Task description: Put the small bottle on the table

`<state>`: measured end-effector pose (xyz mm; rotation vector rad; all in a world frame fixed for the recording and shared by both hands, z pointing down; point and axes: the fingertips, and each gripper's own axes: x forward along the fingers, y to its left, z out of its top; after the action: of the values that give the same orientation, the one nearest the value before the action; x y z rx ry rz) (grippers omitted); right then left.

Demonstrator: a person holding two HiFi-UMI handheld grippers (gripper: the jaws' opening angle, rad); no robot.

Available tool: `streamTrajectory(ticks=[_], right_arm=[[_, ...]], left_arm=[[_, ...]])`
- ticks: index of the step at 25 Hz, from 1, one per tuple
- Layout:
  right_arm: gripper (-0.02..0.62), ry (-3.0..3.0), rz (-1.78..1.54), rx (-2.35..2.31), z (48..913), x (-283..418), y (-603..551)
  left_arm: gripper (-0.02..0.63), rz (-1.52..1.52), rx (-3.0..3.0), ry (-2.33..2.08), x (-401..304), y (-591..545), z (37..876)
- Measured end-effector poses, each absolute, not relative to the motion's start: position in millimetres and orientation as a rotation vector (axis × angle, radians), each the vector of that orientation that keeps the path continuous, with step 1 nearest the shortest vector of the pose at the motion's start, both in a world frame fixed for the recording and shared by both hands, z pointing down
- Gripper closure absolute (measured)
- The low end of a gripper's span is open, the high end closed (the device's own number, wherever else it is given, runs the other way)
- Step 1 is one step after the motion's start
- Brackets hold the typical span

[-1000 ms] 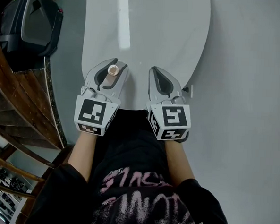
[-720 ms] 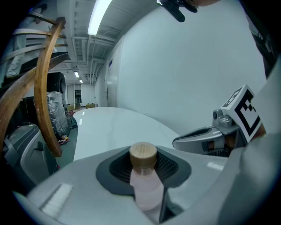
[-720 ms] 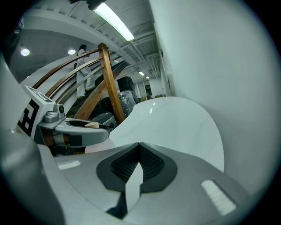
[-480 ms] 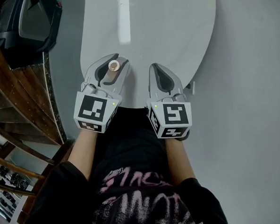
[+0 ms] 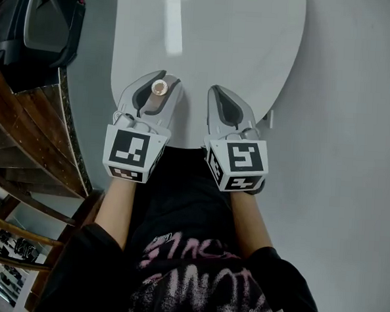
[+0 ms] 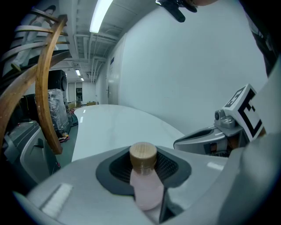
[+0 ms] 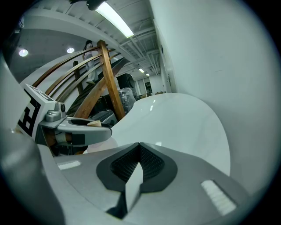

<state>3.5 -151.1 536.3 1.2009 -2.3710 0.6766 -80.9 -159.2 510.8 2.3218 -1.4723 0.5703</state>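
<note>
A small pink bottle with a round wooden cap (image 5: 160,86) stands upright between the jaws of my left gripper (image 5: 164,79), which is shut on it over the near edge of the white oval table (image 5: 215,34). In the left gripper view the bottle (image 6: 145,186) fills the middle of the dark pads, cap uppermost. Just to its right, my right gripper (image 5: 215,92) is shut with nothing in it; in its own view the jaws meet at the centre (image 7: 139,146). The left gripper (image 7: 77,128) with the cap shows there at the left.
A black case (image 5: 38,20) sits on the floor at the upper left. Curved wooden rails (image 5: 24,148) run down the left side, close to the left arm. Grey floor (image 5: 339,161) lies right of the table. The table top (image 6: 109,127) stretches ahead.
My left gripper has eased a little forward over the table edge with the bottle still in it. The right gripper has barely moved.
</note>
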Motion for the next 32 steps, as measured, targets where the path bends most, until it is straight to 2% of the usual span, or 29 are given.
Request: streamTrajectory(ticks=[32], right_arm=[[0.584,-2.374,0.685,1.177,543.6,-3.5,-144.4]], left_arm=[[0.476,0.592,2.321,-1.493,-84.7,-153.6,517.7]])
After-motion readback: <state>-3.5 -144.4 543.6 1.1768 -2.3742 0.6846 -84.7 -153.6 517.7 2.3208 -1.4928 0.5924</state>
